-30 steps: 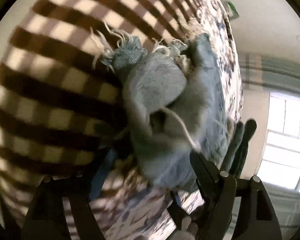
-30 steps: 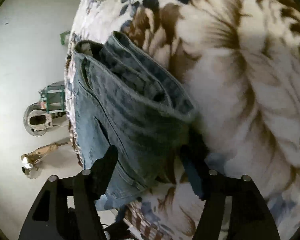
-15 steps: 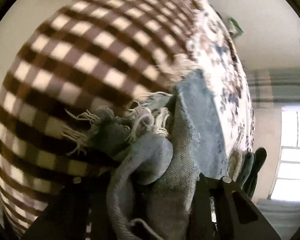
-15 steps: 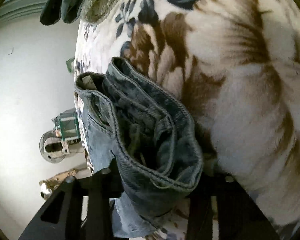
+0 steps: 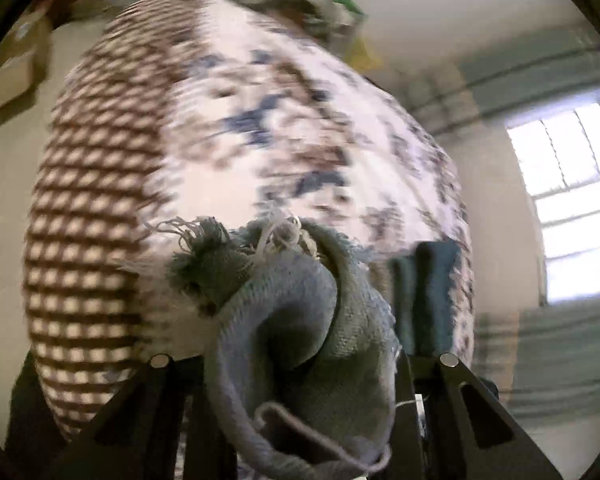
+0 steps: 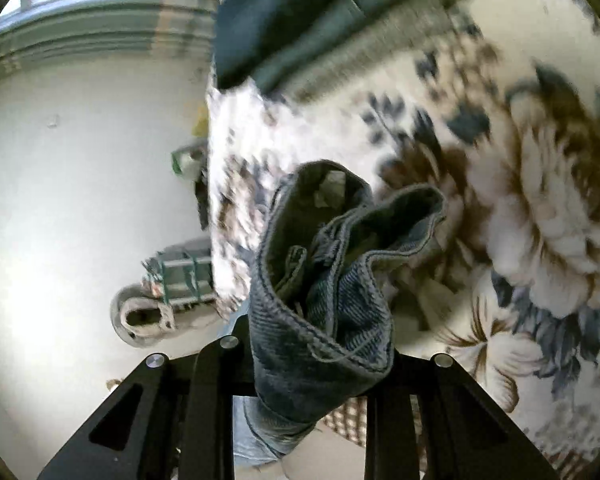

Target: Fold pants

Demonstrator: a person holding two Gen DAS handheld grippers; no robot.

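Jeans [image 5: 300, 340] are the 1 garment being worked, a single pair of blue denim pants caught at both ends above a bed [image 5: 228, 152]. There are 2 grippers. The left gripper [image 5: 300, 376] is clenched on the frayed leg hems, where white loose threads [image 5: 276, 232] stick out in a tuft; the cloth bulges between its 2 fingers and fills the lower middle of the left wrist view. The right gripper [image 6: 316, 364] is clamped on the waistband end [image 6: 332, 280] of the jeans, where stitched seams and a belt loop show, and the denim stands up in an open fold between its 2 fingers.

The bed carries 2 patterns: a floral blanket [image 6: 540, 208] in brown, blue and cream, and a brown-and-white checked cover [image 5: 84, 208]. Only the left wrist view shows the checked cover broadly, plus 1 bright window [image 5: 572, 200] on the right. Only the right wrist view shows the floor [image 6: 60, 184] beside the bed, with a green crate [image 6: 184, 276] and a pale round object beside it, too blurred to name. A dark green folded cloth [image 6: 300, 20] lies on the blanket; in the left wrist view it appears near the bed's edge, behind the held hems. Both views are motion-blurred.
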